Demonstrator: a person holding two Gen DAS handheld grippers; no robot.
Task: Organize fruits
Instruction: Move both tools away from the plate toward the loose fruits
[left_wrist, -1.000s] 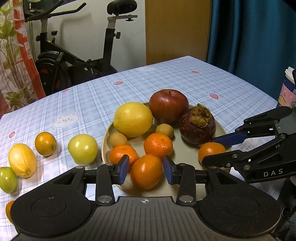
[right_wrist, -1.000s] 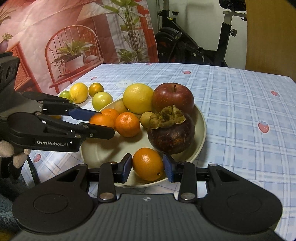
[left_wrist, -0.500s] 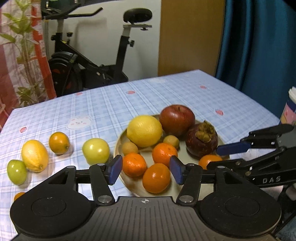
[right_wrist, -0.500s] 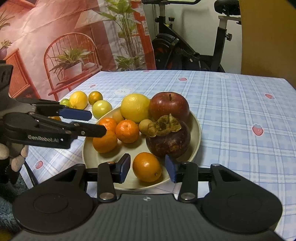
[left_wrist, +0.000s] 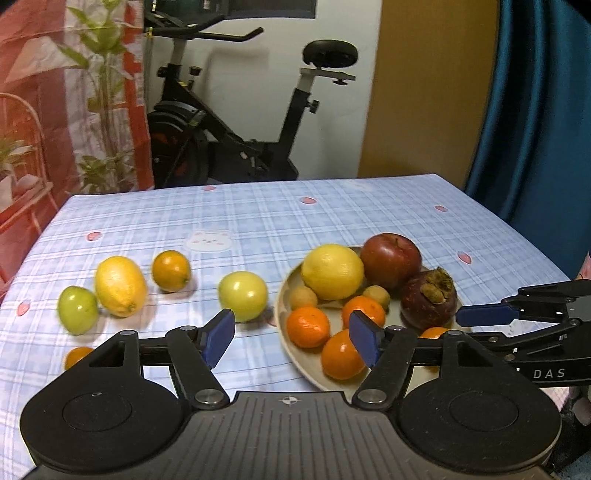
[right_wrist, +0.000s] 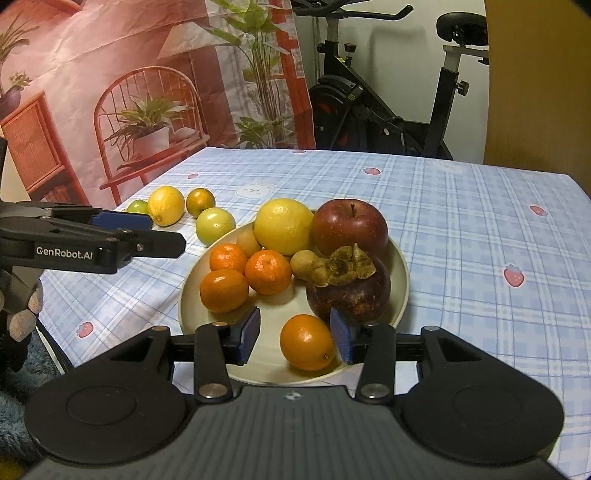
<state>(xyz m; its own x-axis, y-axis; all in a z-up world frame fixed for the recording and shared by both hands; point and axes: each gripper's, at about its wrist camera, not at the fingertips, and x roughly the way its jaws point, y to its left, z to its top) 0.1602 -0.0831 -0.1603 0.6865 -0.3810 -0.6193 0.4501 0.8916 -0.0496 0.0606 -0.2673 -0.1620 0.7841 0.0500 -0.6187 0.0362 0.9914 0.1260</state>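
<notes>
Backing up and away from the plate (left_wrist: 284, 350), the left gripper (left_wrist: 291, 338) has just been opening and leaves its orange (left_wrist: 341, 356) there, empty, so it should next swing over the pale green fruit (left_wrist: 242, 295) on the tablecloth (left_wrist: 332, 210), jaws wide, while the right gripper (right_wrist: 293, 334) stands parted around another orange (right_wrist: 307, 341) without pressing it.

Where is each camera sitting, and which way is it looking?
Left wrist: sits on the left gripper, looking across the checked table; the right gripper pokes in.
Right wrist: sits on the right gripper, over an orange; the left gripper shows.
Shared: beige plate of fruit, red apple, black exercise bike.
</notes>
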